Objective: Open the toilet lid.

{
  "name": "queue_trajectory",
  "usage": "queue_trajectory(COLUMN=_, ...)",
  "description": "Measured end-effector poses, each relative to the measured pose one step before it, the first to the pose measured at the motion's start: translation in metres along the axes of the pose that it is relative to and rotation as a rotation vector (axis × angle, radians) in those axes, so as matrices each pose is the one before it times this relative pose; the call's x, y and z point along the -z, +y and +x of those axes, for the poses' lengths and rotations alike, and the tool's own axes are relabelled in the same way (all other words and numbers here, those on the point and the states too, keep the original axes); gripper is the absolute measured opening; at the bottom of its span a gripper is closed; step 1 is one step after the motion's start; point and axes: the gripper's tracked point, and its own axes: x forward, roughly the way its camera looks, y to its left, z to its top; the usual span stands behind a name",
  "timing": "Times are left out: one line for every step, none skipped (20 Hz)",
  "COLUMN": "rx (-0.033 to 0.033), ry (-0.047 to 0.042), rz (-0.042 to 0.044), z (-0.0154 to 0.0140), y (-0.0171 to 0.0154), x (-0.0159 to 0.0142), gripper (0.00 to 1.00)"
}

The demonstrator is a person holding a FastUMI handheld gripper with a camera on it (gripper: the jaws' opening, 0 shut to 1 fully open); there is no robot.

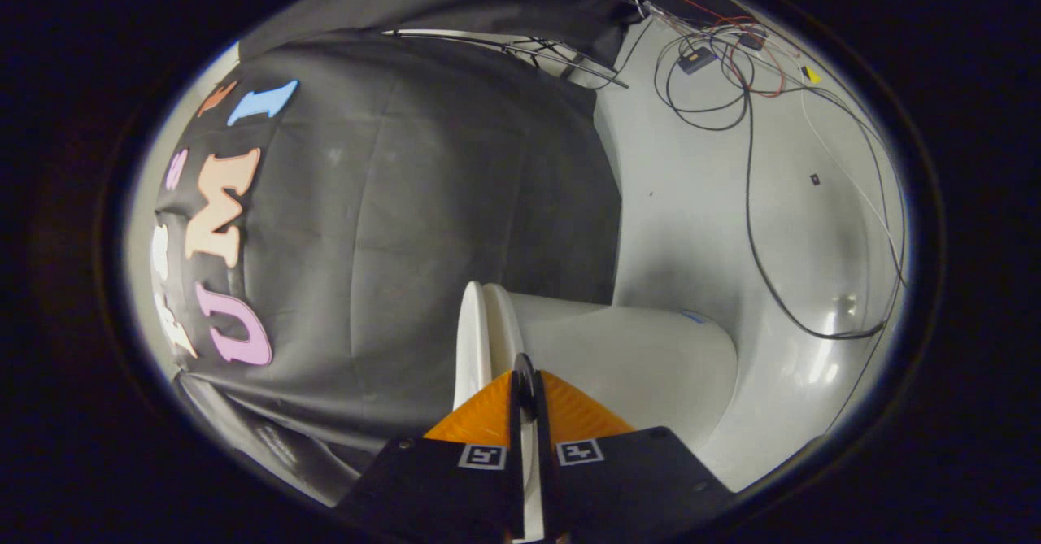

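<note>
While nearly closed, hand-held gripper pinches toilet lid edge, toilet beyond.

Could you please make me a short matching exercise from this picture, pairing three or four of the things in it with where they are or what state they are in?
Things:
1. toilet lid
2. toilet bowl
3. cables
4. gripper

Descriptions:
A. strewn over the pale floor, beyond the toilet
B. fingers close together, at the toilet's rim
C. thin white slab nearest the black cloth
D. rounded white body just ahead of the fingers

Pairs: 1-C, 2-D, 3-A, 4-B
</note>
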Motion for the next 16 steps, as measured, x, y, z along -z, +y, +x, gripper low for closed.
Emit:
queue_trajectory(rx=-0.00763, ry=0.00572, rz=-0.00062, z=-0.00116, y=0.00043, x=-0.00092, gripper=0.07)
queue_trajectory(rx=-0.00853, ry=0.01432, rz=0.00047, z=-0.00043, y=0.00083, x=0.00074, gripper=0.05)
queue_trajectory(rx=-0.00563, ry=0.01545, rz=-0.00553, z=-0.00175, y=0.00194, x=0.00174, gripper=0.05)
queue_trajectory(rx=-0.00233, ry=0.01083, rz=-0.01435, z=-0.00178, y=0.00137, x=0.00081, gripper=0.04)
queue_trajectory(rx=0.01006, ry=0.00425, rz=-0.02826, z=0.00029, y=0.00065, x=0.001, gripper=0.04)
queue_trajectory(rx=-0.00322, ry=0.00353, rz=-0.02396, z=-0.00221, y=0.00305, x=-0.00059, gripper=0.04)
queue_trajectory(rx=-0.01446, ry=-0.01108, rz=-0.02792, z=-0.00278, y=0.00552, x=-0.00225, gripper=0.04)
queue_trajectory(rx=-0.02548, ry=-0.00914, rz=-0.0326, z=-0.00179, y=0.00723, x=-0.0013, gripper=0.03)
queue_trajectory(rx=-0.0256, ry=-0.00903, rz=-0.03422, z=-0.00201, y=0.01481, x=0.00082, gripper=0.04)
queue_trajectory(rx=-0.02228, ry=-0.00606, rz=-0.03436, z=-0.00019, y=0.01523, x=0.00144, gripper=0.03)
queue_trajectory(rx=-0.01098, ry=-0.00361, rz=-0.03575, z=0.00056, y=0.01172, x=0.00228, gripper=0.03)
queue_trajectory(rx=0.00309, ry=-0.00287, rz=-0.03926, z=0.00186, y=0.0109, x=0.00195, gripper=0.03)
queue_trajectory(rx=0.00045, ry=0.00206, rz=-0.03715, z=0.004, y=0.01197, x=0.00266, gripper=0.03)
queue_trajectory(rx=-0.01131, ry=0.00036, rz=-0.0385, z=0.00142, y=0.01386, x=0.00181, gripper=0.03)
queue_trajectory(rx=-0.01851, ry=0.00214, rz=-0.03642, z=0.00083, y=0.01572, x=-0.00063, gripper=0.04)
queue_trajectory(rx=-0.02036, ry=0.00596, rz=-0.03976, z=-0.00025, y=0.01651, x=0.00136, gripper=0.04)
